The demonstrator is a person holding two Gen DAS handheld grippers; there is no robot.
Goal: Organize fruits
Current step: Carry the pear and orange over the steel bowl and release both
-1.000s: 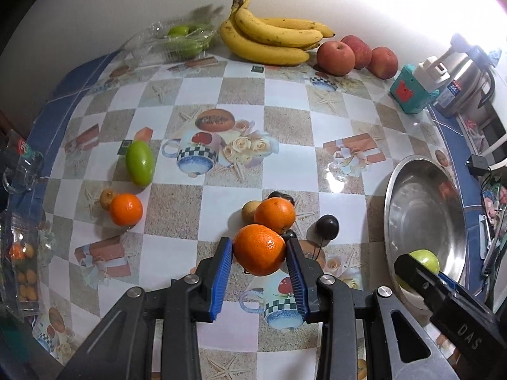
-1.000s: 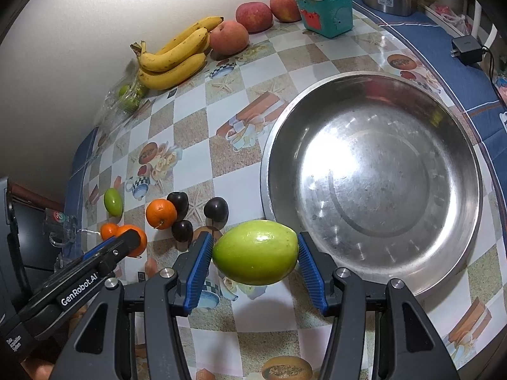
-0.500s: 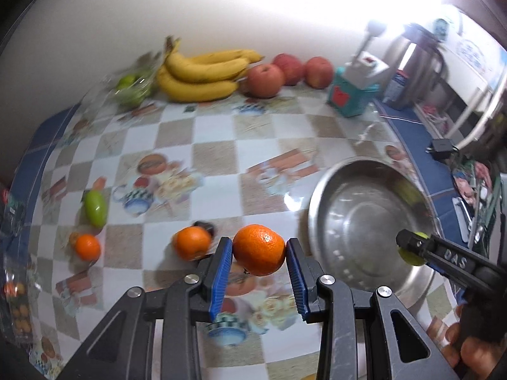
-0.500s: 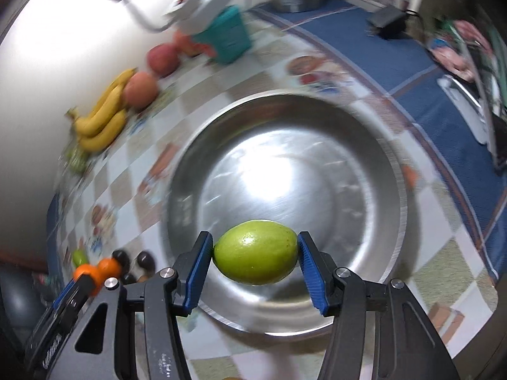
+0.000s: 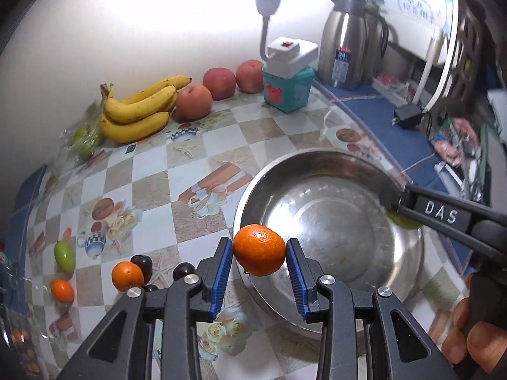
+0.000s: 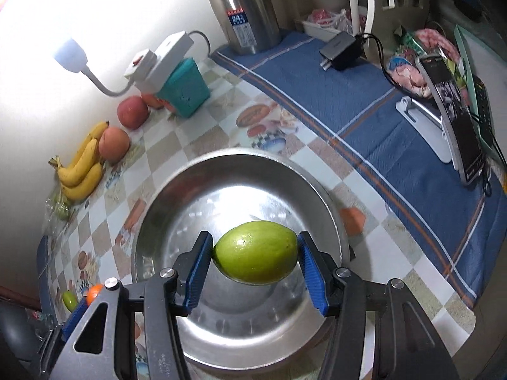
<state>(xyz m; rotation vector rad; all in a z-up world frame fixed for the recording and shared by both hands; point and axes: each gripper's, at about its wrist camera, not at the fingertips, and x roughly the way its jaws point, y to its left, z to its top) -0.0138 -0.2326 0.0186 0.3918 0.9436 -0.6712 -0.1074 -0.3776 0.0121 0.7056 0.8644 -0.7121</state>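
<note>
My left gripper (image 5: pixel 259 264) is shut on an orange mandarin (image 5: pixel 259 250) and holds it in the air at the near left rim of the steel bowl (image 5: pixel 332 171). My right gripper (image 6: pixel 253 261) is shut on a green oval fruit (image 6: pixel 255 251) and holds it over the middle of the bowl (image 6: pixel 164 196). In the left wrist view the right gripper (image 5: pixel 396 204) reaches in over the bowl's right rim. Two more mandarins (image 5: pixel 127 276), a small green fruit (image 5: pixel 64 255) and dark plums (image 5: pixel 143 262) lie on the table at the left.
Bananas (image 5: pixel 136 114) and three apples (image 5: pixel 194 101) lie along the back wall beside a bag of green fruit (image 5: pixel 84 139). A teal box with a lamp (image 5: pixel 286 90) and a steel flask (image 5: pixel 343 41) stand at the back. A charger (image 6: pixel 340 49) and a phone on a stand (image 6: pixel 453 110) sit on the blue cloth.
Both grippers have moved right towards the bowl with their fruit. The green fruit is now over the bowl's middle, and the mandarin has come to the bowl's near left rim.
</note>
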